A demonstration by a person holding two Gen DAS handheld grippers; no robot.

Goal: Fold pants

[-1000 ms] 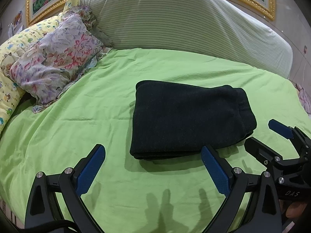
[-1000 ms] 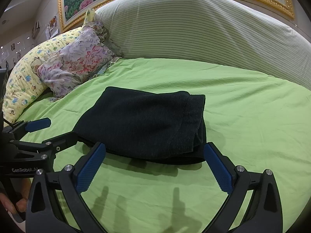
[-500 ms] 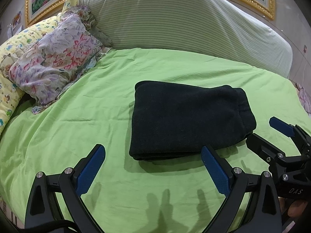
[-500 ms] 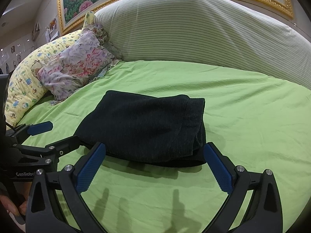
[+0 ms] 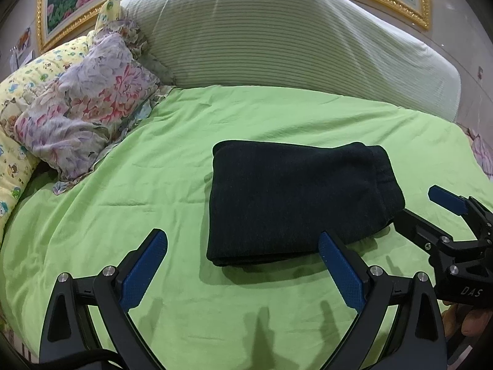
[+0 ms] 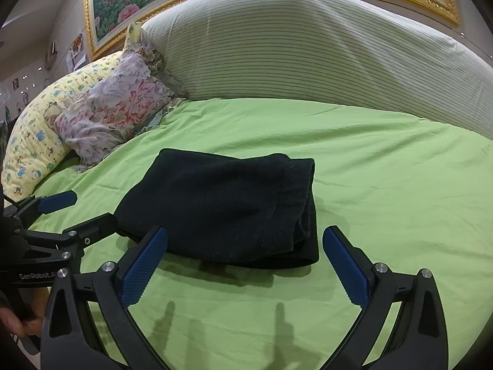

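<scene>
The pants point(image 5: 295, 200) lie folded into a thick dark bundle in the middle of the green bedsheet point(image 5: 277, 117). The left gripper point(image 5: 243, 256) and the right gripper point(image 6: 245, 252) both hover spread wide and hold nothing. The fabric looks soft, heavy and floppy; the best hold is likely the stacked edge nearest the grippers, where a pinch catches every layer.

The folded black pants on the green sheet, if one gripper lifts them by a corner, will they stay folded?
Probably not: the folded black knit pants look soft and thick, so the stacked layers would likely droop and open. Pushed across the green bedsheet, they would probably bunch rather than slide.
</scene>
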